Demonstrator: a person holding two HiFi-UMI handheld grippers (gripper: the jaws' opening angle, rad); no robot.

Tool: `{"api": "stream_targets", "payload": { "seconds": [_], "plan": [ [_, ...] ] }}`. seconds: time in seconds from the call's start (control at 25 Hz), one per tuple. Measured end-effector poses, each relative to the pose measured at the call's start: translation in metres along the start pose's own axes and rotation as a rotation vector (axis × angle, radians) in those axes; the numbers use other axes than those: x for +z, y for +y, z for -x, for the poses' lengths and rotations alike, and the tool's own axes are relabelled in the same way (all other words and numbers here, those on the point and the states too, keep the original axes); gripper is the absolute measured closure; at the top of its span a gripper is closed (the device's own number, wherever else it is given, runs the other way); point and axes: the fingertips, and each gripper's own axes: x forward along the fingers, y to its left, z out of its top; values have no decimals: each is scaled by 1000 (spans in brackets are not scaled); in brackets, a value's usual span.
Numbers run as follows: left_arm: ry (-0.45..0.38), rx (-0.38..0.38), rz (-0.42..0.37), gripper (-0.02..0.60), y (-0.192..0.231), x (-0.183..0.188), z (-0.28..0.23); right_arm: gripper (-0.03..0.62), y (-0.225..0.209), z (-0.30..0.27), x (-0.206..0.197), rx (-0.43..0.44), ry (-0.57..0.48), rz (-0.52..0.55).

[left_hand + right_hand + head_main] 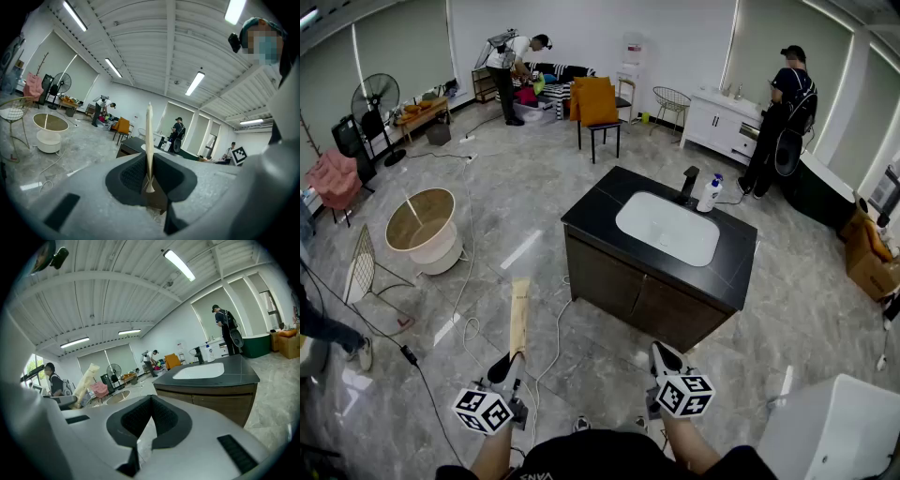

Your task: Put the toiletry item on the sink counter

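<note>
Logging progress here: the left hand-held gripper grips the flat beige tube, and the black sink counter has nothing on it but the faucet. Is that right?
Not quite. The head view shows a white pump bottle standing on the sink counter beside the faucet. The rest holds: the left hand-held gripper is shut on the flat beige tube.

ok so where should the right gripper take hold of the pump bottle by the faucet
Probably the white body below the pump head. The pump bottle stands upright on the sink counter with the faucet close at its left in the head view, so come in level from its open right side.
</note>
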Motion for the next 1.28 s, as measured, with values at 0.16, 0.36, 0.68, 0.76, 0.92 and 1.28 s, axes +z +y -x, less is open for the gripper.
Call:
{"api": "stream_targets", "payload": {
  "seconds": [0.16, 0.36, 0.68, 0.76, 0.92, 1.28],
  "plan": [
    [-12, -6, -2, 541, 9, 2, 8, 594, 12, 2, 8, 13, -45, -3],
    [-1, -13, 28, 541, 10, -6, 4, 594, 12, -1, 8, 6, -35, -6],
    [18, -17, 30, 541, -2, -7, -36, 594, -11, -22, 17, 29, -4, -16],
    [15, -12, 28, 541, -6, -4, -53, 594, -22, -32, 25, 36, -1, -18],
    [1, -14, 8, 541, -15, 6, -86, 594, -43, -54, 42, 55, 9, -22],
    [-40, 44, 1, 541, -20, 18, -153, 594, -84, -119, 77, 138, 26, -8]
  ]
}}
